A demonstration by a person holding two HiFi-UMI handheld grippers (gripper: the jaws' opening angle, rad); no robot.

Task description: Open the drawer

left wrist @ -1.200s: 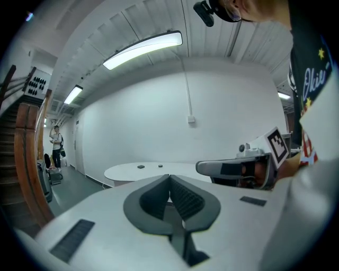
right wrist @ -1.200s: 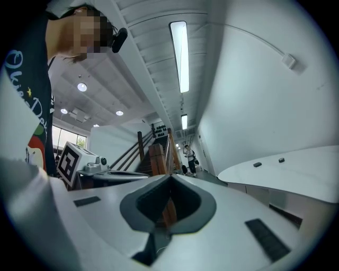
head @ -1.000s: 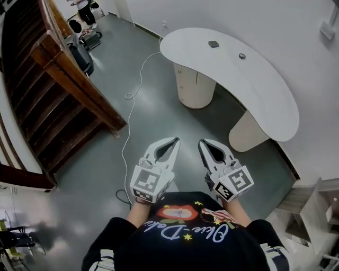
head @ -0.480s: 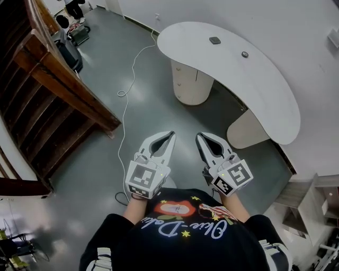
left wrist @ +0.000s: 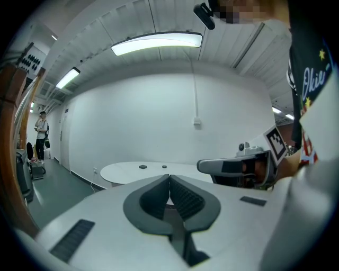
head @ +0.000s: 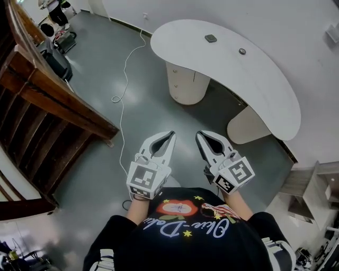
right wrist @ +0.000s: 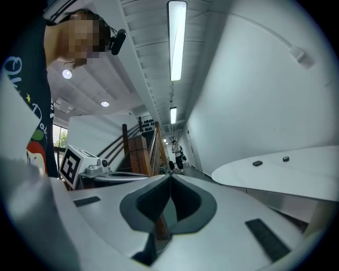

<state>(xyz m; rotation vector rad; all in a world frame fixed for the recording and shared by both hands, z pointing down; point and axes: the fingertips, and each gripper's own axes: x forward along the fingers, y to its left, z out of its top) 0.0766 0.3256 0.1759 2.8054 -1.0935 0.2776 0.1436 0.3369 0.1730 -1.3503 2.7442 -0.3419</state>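
A curved white desk [head: 265,84] stands ahead of me on two rounded pedestals. The nearer left pedestal [head: 183,84] carries the drawer fronts, all closed. In the head view both grippers are held side by side over the grey floor, well short of the desk. My left gripper [head: 171,134] is shut with nothing in it. Beside it my right gripper [head: 199,135] is also shut and holds nothing. The left gripper view shows the jaws [left wrist: 169,179] meeting, with the desk [left wrist: 132,170] far beyond. In the right gripper view the jaws [right wrist: 170,179] touch too, the desk [right wrist: 286,174] at the right.
A wooden staircase [head: 53,106] fills the left side. A white cable [head: 123,106] runs along the floor toward the desk. Two small dark objects [head: 211,38] lie on the desk top. A person [head: 55,10] stands far back. Shelving [head: 312,196] is at the lower right.
Both grippers and I have moved forward toward the desk, which sits slightly further left in view. Both stay shut.
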